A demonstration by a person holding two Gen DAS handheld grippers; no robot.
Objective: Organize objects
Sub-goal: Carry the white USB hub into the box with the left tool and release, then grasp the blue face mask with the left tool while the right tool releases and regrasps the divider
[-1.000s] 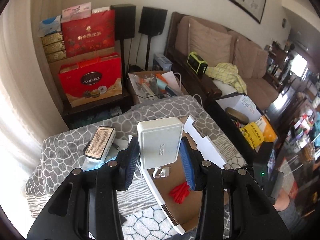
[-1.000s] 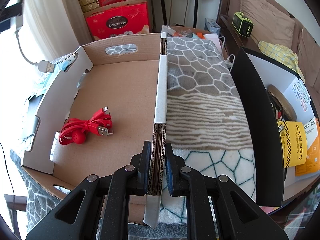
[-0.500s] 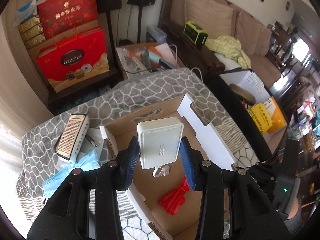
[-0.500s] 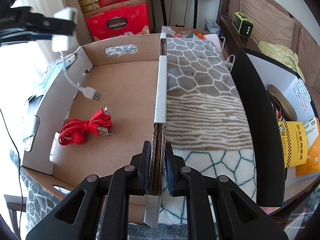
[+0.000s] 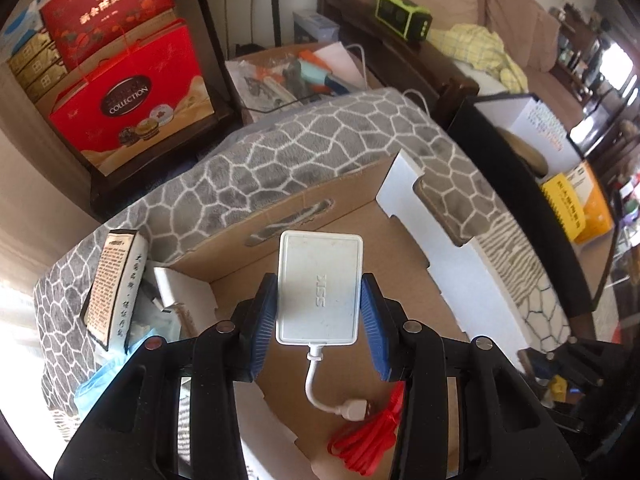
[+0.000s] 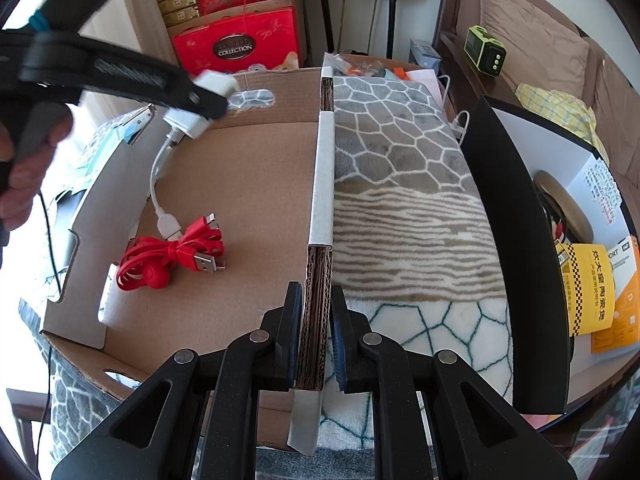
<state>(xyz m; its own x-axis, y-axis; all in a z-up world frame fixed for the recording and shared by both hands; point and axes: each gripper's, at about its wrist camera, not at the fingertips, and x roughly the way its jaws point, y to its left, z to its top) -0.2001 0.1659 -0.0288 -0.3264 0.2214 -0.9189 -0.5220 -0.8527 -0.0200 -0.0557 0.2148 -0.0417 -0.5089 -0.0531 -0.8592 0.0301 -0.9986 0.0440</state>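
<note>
White USB hub (image 5: 320,286), a flat rectangular unit with a short attached cable, is clamped by its two long edges between the blue pads (image 5: 265,320) of the left gripper (image 5: 320,316), whose jaws stand partly apart at the width of the hub body. The hub hangs above the far-left part of the open cardboard box (image 6: 248,184), clear of the box floor. Its cable (image 6: 154,184) droops down from the unit, and the USB plug (image 6: 170,226) at the cable end lies against the red cable bundle (image 6: 168,258) on the box floor; contact appears likely but cannot be confirmed. In the right wrist view a hand (image 6: 24,168) grips the left gripper's handle at the left edge of the scene. The right gripper (image 6: 316,336) is closed tight on the right wall of the box (image 6: 320,184), with the corrugated edge pinched between its pads at the near end of that wall. The box rests on a grey patterned blanket (image 6: 392,148). Outside the left wall of the box lie a small printed carton (image 5: 114,284) and a blue face mask (image 5: 100,380). Red gift boxes (image 5: 132,100) stand on the far side of the room, and a green clock (image 5: 404,14) sits near a sofa at the far right.
</note>
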